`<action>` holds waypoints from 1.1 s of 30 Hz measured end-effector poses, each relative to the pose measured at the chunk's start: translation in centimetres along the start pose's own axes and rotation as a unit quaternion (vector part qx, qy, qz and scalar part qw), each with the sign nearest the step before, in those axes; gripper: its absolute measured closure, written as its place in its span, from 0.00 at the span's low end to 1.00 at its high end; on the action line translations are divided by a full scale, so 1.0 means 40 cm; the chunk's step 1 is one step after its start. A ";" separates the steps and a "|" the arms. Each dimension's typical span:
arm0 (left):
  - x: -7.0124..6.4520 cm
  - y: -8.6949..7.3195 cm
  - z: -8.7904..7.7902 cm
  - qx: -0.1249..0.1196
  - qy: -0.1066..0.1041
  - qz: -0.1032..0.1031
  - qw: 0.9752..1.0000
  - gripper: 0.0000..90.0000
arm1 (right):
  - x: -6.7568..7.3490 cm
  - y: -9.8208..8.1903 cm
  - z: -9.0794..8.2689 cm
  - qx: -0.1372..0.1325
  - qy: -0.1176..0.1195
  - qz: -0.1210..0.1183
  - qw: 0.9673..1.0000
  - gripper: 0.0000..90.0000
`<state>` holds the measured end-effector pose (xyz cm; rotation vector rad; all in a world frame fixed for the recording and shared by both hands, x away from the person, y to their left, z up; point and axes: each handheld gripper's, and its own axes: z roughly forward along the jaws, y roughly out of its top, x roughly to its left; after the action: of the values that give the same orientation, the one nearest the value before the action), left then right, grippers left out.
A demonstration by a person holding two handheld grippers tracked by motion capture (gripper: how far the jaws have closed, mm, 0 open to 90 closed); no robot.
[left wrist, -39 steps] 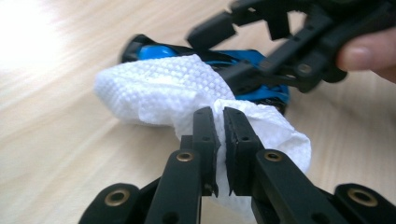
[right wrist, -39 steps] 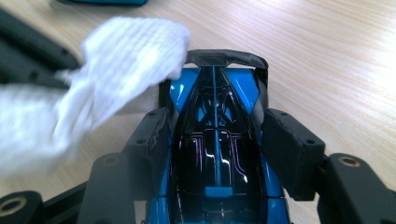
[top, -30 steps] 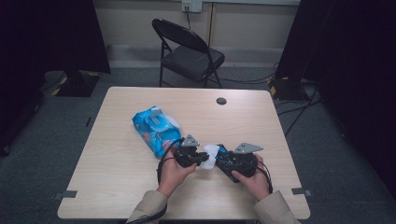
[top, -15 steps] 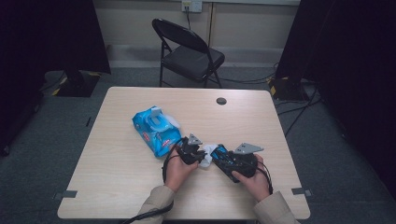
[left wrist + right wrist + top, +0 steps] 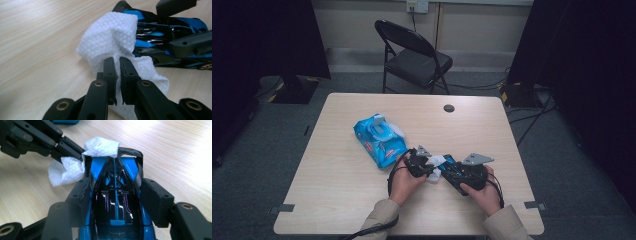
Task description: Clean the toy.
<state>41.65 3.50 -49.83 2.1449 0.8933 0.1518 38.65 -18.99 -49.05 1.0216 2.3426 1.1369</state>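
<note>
A blue and black toy car (image 5: 115, 202) sits between the jaws of my right gripper (image 5: 116, 188), which is shut on its sides near the table's front edge (image 5: 337, 200). My left gripper (image 5: 117, 67) is shut on a white wipe (image 5: 112, 35), and its jaws have just closed a little further on it. The wipe (image 5: 100, 146) is draped over one end of the car (image 5: 160, 37). In the high view the left gripper (image 5: 428, 167) meets the wipe (image 5: 437, 161) and the car (image 5: 453, 169) just left of the right gripper (image 5: 458, 174).
A blue pack of wipes (image 5: 379, 137) lies with its lid open on the table, left of and behind the hands. A small black round cap (image 5: 449, 108) is set near the far edge. A black folding chair (image 5: 414, 57) stands beyond the table.
My left gripper has sunk a little with the wipe, staying against the end of the car. The right gripper and the car have kept still.
</note>
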 end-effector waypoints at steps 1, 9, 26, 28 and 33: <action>-0.002 -0.002 -0.001 0.001 -0.002 0.000 1.000 0.94 | 0.000 0.000 0.000 0.000 0.000 0.000 1.000 0.47; -0.024 -0.010 -0.005 0.003 -0.018 0.002 1.000 0.94 | 0.001 0.000 0.000 0.000 0.000 0.000 1.000 0.47; -0.111 -0.014 0.020 0.005 -0.064 0.020 0.998 0.94 | 0.002 0.001 0.001 0.000 -0.002 -0.004 1.000 0.47; -0.119 -0.013 0.023 0.007 -0.066 0.023 0.998 0.94 | 0.001 0.001 0.001 0.000 -0.002 -0.003 1.000 0.47; -0.135 -0.013 0.027 0.007 -0.070 0.031 0.997 0.94 | 0.002 0.001 0.001 0.000 -0.003 -0.004 1.000 0.47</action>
<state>37.76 -0.44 -49.99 2.1678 0.7487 0.0253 38.65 -18.90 -49.04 1.0134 2.3405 1.1302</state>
